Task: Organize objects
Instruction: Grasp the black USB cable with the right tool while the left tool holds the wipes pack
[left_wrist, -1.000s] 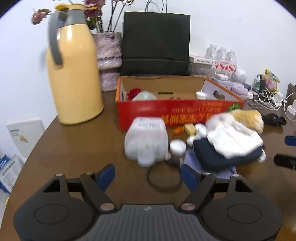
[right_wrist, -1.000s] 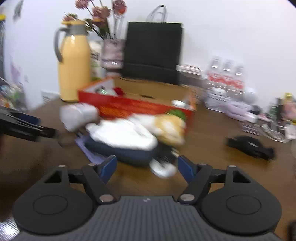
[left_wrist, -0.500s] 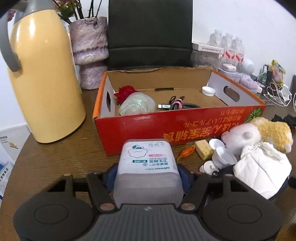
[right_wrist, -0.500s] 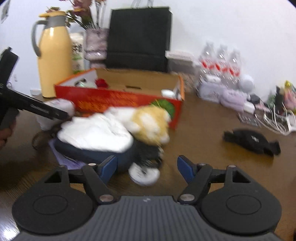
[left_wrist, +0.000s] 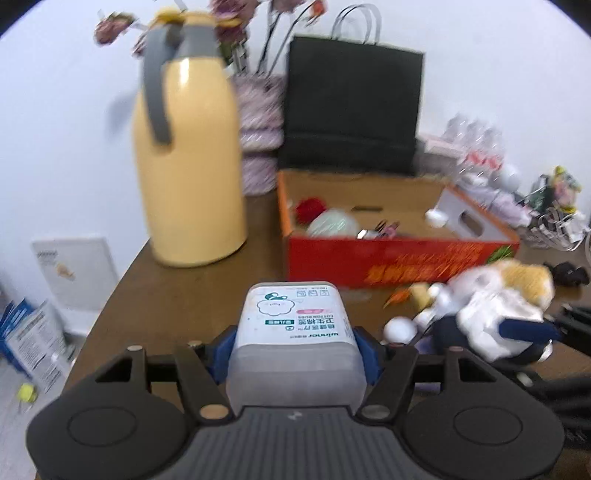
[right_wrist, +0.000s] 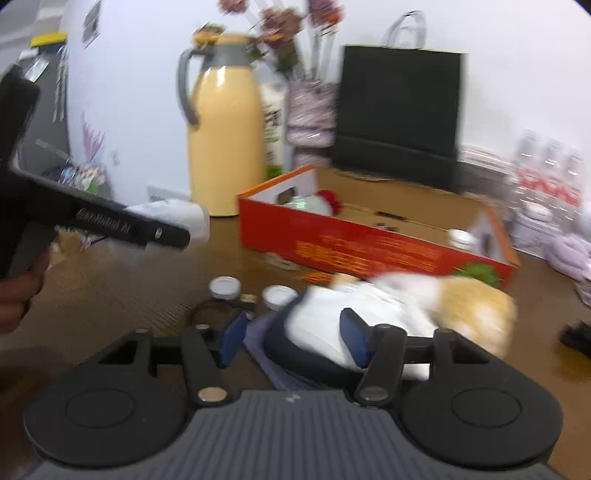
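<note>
My left gripper (left_wrist: 293, 350) is shut on a white pack of cotton buds (left_wrist: 291, 321), held a little above the brown table. In the right wrist view the left gripper (right_wrist: 110, 221) hangs at the left with that pack (right_wrist: 173, 214) in it. A red cardboard box (left_wrist: 399, 262) stands behind, holding a red flower, a pale ball and a cable. My right gripper (right_wrist: 293, 338) is closing around the white body of a plush toy (right_wrist: 369, 314) lying before the red box (right_wrist: 369, 251). Its right pad touches the toy; the left pad stands apart from it.
A tall yellow thermos (left_wrist: 188, 166), a flower vase (left_wrist: 258, 122) and a black paper bag (left_wrist: 351, 110) stand at the back. Two white caps (right_wrist: 224, 286) and a black ring (right_wrist: 207, 314) lie left of the toy. Water bottles (right_wrist: 546, 181) are far right. The table edge (left_wrist: 110, 295) runs down the left.
My left gripper has closed on the cotton-bud pack and raised it off the table. My right gripper has moved left over the plush toy and its jaws have narrowed.
</note>
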